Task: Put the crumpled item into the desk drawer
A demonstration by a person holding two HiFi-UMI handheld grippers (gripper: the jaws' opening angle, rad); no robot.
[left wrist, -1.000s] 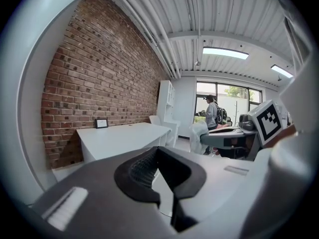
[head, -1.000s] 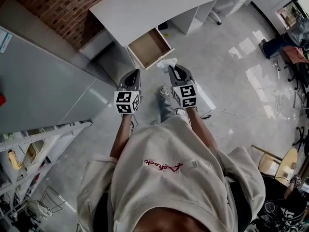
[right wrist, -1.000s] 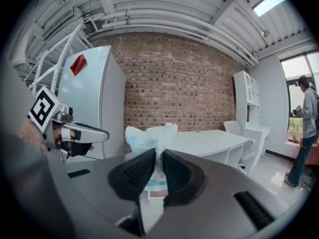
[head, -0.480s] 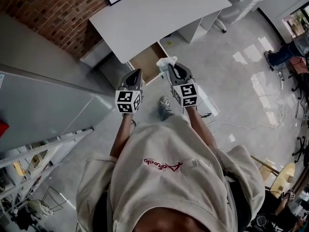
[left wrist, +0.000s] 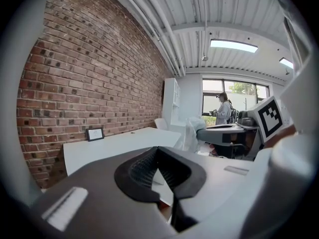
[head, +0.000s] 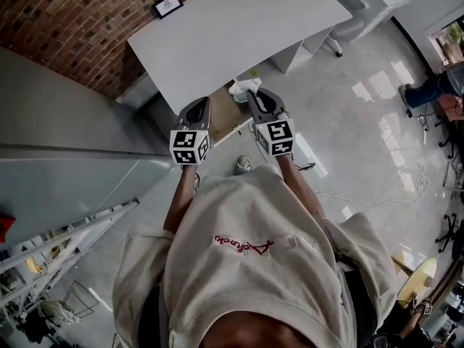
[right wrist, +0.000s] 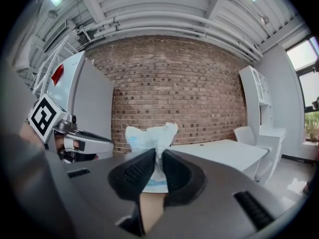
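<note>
Two tongs up: pinches crumpled item (head: 244, 88) tight in right tongs (head: 253, 94), at twelve o'clock above open drawer (head: 232, 112) under tabletop (head: 217, 27) edge, poised for dropping in; holds left tongs (head: 199, 107) closed, empty, aside.

Head view, bright and even: daylight glare lands in pale patches on the floor (head: 370, 93) at right, and the desk (head: 232, 35) top washes out almost white, a soft shadow tucked under its near edge. Straight lines bow toward the edges. Over to the left gripper view: the ceiling light (left wrist: 233, 45) burns out, the window (left wrist: 239, 89) blows white, the brick wall (left wrist: 84, 83) is evenly lit. Black fisheye rim all round, foreground smeared out of focus. Right gripper view is dimmer, corners dark; the tissue (right wrist: 149, 136) catches the light, perhaps slightly soft, the bricks behind it crisp enough.
</note>
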